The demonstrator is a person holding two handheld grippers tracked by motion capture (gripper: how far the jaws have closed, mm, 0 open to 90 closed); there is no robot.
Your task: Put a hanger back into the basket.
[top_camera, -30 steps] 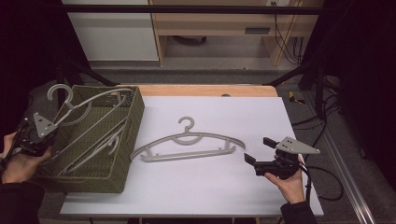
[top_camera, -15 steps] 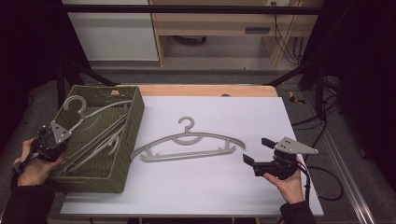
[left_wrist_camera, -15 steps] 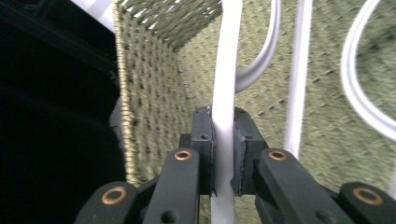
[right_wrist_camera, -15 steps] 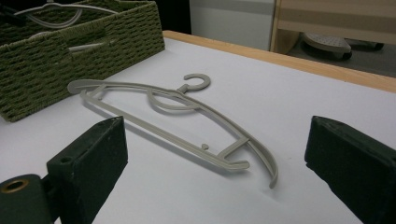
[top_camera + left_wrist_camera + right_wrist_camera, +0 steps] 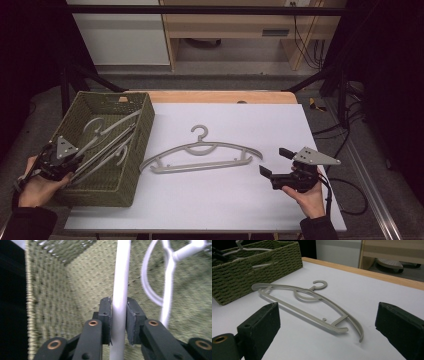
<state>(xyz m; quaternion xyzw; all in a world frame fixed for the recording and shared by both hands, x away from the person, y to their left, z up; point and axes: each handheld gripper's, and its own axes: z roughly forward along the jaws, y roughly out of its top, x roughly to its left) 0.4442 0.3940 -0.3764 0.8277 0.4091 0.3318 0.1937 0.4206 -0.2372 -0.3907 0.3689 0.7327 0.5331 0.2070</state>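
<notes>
A woven green basket [image 5: 145,125] stands at the table's left with two pale grey hangers in it. My left gripper [image 5: 75,160] reaches over the basket's near left rim. Its jaws have just been opening, and the straight bar of one hanger [image 5: 122,270] runs between the pads [image 5: 106,315], which look slightly slack on it. The other hanger [image 5: 170,277] lies beside it on the basket floor [image 5: 95,277]. A third grey hanger [image 5: 200,155] lies flat in the middle of the white table. My right gripper [image 5: 273,161] rests open to its right, facing this hanger [image 5: 312,302].
The table's wooden far edge [image 5: 225,96] runs behind the white surface [image 5: 225,200]. Black frame tubes [image 5: 320,75] and cables [image 5: 345,135] stand at the right. White cabinets and a wooden shelf sit beyond the table.
My left hand has come down and brought the held hanger from above the basket into it, where it now lies low. The right gripper has kept still.
</notes>
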